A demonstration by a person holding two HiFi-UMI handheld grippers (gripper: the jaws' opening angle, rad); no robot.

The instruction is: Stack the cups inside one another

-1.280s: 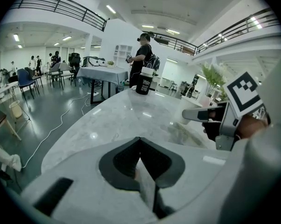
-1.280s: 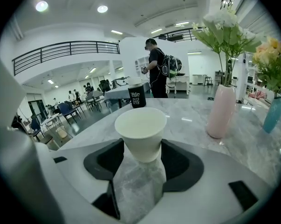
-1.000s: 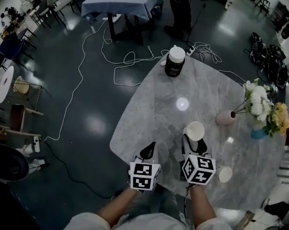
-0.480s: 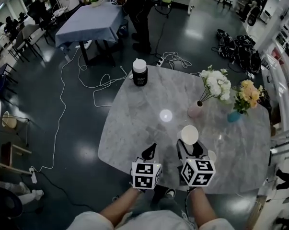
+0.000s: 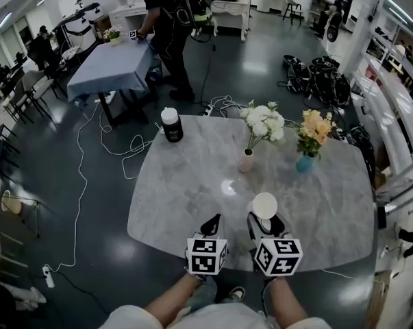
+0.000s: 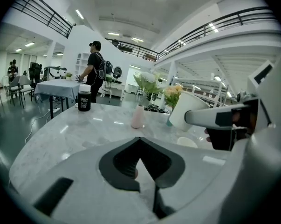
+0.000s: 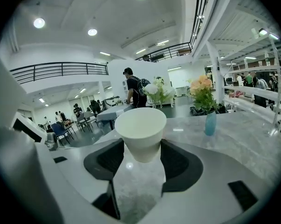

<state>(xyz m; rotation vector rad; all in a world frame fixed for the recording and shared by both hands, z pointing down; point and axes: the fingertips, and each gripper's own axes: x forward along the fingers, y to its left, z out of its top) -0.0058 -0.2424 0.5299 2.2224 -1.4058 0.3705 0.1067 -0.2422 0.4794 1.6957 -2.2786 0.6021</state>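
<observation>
A white paper cup [image 5: 264, 204] stands upright between the jaws of my right gripper [image 5: 264, 218], which is shut on it just above the marble table [image 5: 185, 190]. In the right gripper view the cup [image 7: 140, 125] fills the gap of the right gripper [image 7: 142, 147]. My left gripper [image 5: 211, 222] hovers beside it to the left, shut and holding nothing [image 6: 140, 141]. The left gripper view shows the held cup [image 6: 183, 108] and a second white cup [image 6: 187, 142] standing on the table below it. That second cup is hidden in the head view.
A black jar with a white lid [image 5: 170, 124] stands at the far left of the table. A pink vase of white flowers [image 5: 246, 160] and a blue vase of orange flowers [image 5: 303, 162] stand mid-table. A person [image 5: 168, 19] stands by a blue-clothed table [image 5: 114, 67] beyond.
The head view has swung, so the table and vases now sit more centred and farther off. Both grippers keep their pose, the right one still holding the cup; the second cup has gone from the head view.
</observation>
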